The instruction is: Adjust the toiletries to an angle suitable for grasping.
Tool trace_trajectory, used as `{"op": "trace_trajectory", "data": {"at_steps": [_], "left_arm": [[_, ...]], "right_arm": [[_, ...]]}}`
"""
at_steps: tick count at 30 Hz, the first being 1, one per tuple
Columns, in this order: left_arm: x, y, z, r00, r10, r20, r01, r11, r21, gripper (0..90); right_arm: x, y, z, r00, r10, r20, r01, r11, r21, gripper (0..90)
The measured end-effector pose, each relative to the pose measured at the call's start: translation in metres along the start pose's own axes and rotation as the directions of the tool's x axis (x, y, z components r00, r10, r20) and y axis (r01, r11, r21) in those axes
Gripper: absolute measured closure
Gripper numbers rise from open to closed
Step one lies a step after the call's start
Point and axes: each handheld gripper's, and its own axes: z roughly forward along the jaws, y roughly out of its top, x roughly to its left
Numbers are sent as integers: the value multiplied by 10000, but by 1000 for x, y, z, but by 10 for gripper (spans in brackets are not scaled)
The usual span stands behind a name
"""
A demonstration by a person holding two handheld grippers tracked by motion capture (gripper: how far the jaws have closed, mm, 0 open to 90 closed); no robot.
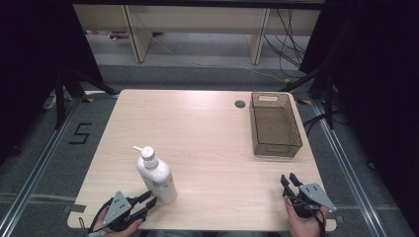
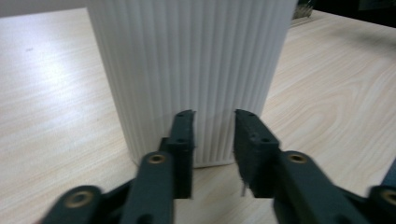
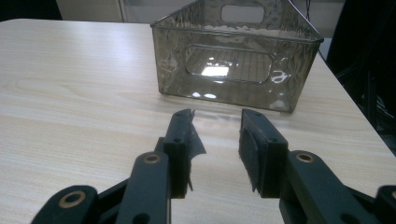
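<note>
Bottle (image 1: pixel 157 176) upright on desk (image 1: pixel 207 143), just ahead of the parted, empty left hand-held gripper (image 1: pixel 148 199): ribbed plastic looks rigid, possibly top-heavy with its pump, so grip low across the body; right hand-held gripper (image 1: pixel 289 180) also spread.

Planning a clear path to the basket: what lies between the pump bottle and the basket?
Nothing: in the high view, only bare table lies between the pump bottle and the basket.
</note>
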Motion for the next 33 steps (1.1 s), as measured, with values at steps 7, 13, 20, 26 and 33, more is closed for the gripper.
{"op": "trace_trajectory", "data": {"at_steps": [7,13,20,26,33], "left_arm": [[-10,18,-3,9997,90,238,-73,9974,-716,890],[-11,23,0,9996,40,290,-18,9970,-780,896],[-12,28,6,9988,-98,486,138,9964,-834,896],[-13,34,18,9989,124,442,-92,9975,-699,896],[-14,37,33,9986,464,255,-449,9976,-536,896]], "right_arm": [[-2,1,1,9990,-435,68,436,9990,-71,648],[-2,1,1,9988,-491,87,492,9988,-28,644],[-1,0,2,9994,-336,61,336,9994,-29,642],[0,0,2,9996,-264,43,264,9997,7,640],[-1,0,1,9990,-432,115,434,9990,-96,637]]}}
